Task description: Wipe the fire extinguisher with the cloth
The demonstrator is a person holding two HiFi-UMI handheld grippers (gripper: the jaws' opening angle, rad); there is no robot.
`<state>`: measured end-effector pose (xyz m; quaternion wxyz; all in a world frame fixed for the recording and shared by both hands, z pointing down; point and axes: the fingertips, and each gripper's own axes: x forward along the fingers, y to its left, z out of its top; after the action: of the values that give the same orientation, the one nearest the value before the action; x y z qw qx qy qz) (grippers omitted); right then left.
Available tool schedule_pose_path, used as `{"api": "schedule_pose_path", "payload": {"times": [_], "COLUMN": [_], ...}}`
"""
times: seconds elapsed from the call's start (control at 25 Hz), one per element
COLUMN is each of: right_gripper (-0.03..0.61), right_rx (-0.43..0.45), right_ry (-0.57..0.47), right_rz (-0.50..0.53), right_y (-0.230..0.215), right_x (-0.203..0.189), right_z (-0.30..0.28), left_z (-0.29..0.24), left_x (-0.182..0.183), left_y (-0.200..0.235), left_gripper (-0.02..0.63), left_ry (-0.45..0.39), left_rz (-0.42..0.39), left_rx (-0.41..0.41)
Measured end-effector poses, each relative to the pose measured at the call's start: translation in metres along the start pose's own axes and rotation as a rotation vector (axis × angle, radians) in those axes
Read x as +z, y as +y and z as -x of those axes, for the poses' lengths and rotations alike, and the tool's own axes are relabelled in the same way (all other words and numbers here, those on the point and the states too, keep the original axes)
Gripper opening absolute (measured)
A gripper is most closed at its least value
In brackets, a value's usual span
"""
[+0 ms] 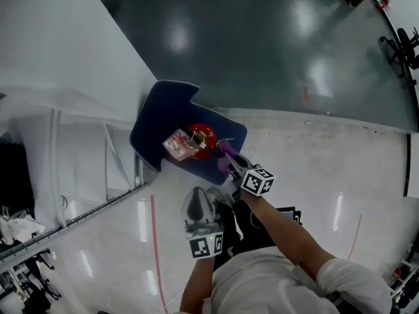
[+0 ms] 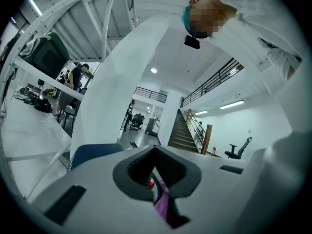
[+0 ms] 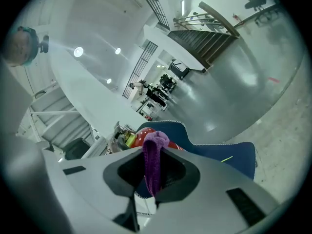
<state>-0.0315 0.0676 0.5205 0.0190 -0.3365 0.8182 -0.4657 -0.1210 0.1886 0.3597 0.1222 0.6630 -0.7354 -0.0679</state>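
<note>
Ceiling lights point(image 3: 78, 51) are shining bright white overhead, and their glare is pooling in soft patches on the glossy floor point(image 1: 262, 44). Fisheye distortion is bending lines and darkening the corners; nearest surfaces are blurring.

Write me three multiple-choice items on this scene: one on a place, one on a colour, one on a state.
1. Where is the fire extinguisher?
A. On the blue mat
B. On a desk chair
C. On a staircase step

2. What colour is the cloth?
A. Yellow
B. Purple
C. White

3. What state is the right tool in?
A. Open and empty
B. Shut on a bottle
C. Shut on the cloth

Answers:
1. A, since the head view shows the red cylinder with blue mat on all sides of it.
2. B, since the right gripper view shows purple fabric sticking up between the jaws.
3. C, since in that same view the jaws press in on the cloth from both sides.
</note>
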Motion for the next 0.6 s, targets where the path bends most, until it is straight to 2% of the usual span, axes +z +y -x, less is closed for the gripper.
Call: {"api": "schedule_pose_path", "payload": {"times": [0.32,0.6], "right_gripper": [0.057,0.057], "right_rx": [-0.006,0.034], "right_ry": [-0.041,-0.059], "right_rz": [0.027,0.062], "right_y": [0.039,0.071], "right_x": [0.020,0.036], "right_z": [-0.001,-0.018], "left_z": [0.011,0.017], "left_x": [0.028,0.043], "left_y": [0.007,0.017], "left_gripper": [0.005,0.005], "left_ry": [-0.057,-0.085], "left_rz": [0.000,0.008], "left_rx": [-0.008,0.013]}}
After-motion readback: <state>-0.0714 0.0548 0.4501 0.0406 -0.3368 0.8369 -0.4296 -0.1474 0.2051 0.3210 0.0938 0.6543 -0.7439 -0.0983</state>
